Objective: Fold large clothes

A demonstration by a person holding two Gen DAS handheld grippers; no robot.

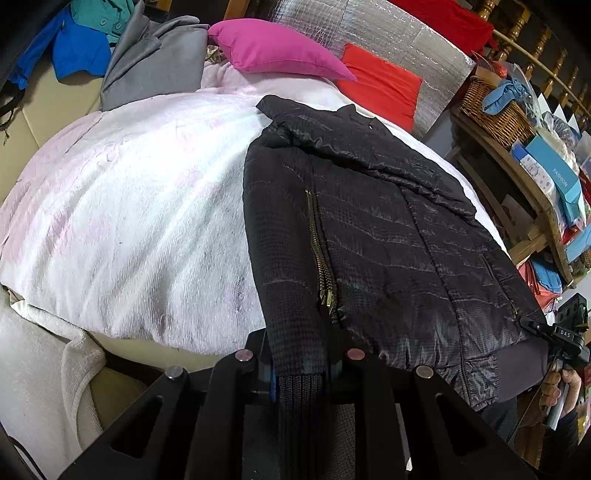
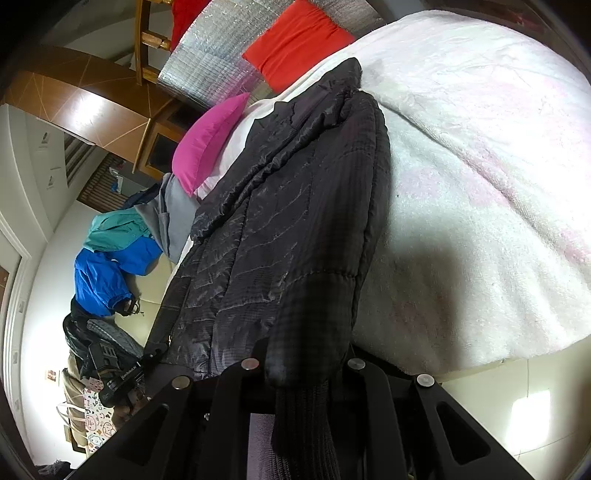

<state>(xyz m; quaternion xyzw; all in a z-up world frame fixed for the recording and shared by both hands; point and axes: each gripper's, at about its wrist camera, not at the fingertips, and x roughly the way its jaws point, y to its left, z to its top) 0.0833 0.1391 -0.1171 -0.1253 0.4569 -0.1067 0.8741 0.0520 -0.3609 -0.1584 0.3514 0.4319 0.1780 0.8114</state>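
A bed (image 1: pixel 122 206) covered by a fluffy white-and-pale-pink blanket (image 2: pixel 480 177) fills most of the room. At its head, near 12 o'clock in the left wrist view, a magenta pillow (image 1: pixel 273 51) and a red-orange cushion (image 1: pixel 380 85) lean on a silver quilted foil panel (image 1: pixel 399 33). At 11 o'clock a grey garment (image 1: pixel 155 62) and blue and teal clothes (image 1: pixel 77 48) are piled up. At 3 o'clock a wooden shelf (image 1: pixel 517 184) carries a wicker basket (image 1: pixel 495 110) and blue boxes (image 1: pixel 554 166). In the right wrist view, a glossy brown wooden cabinet (image 2: pixel 81 99) sits at 10 o'clock, and pale cream floor tiles (image 2: pixel 517 406) shine at 4 o'clock.
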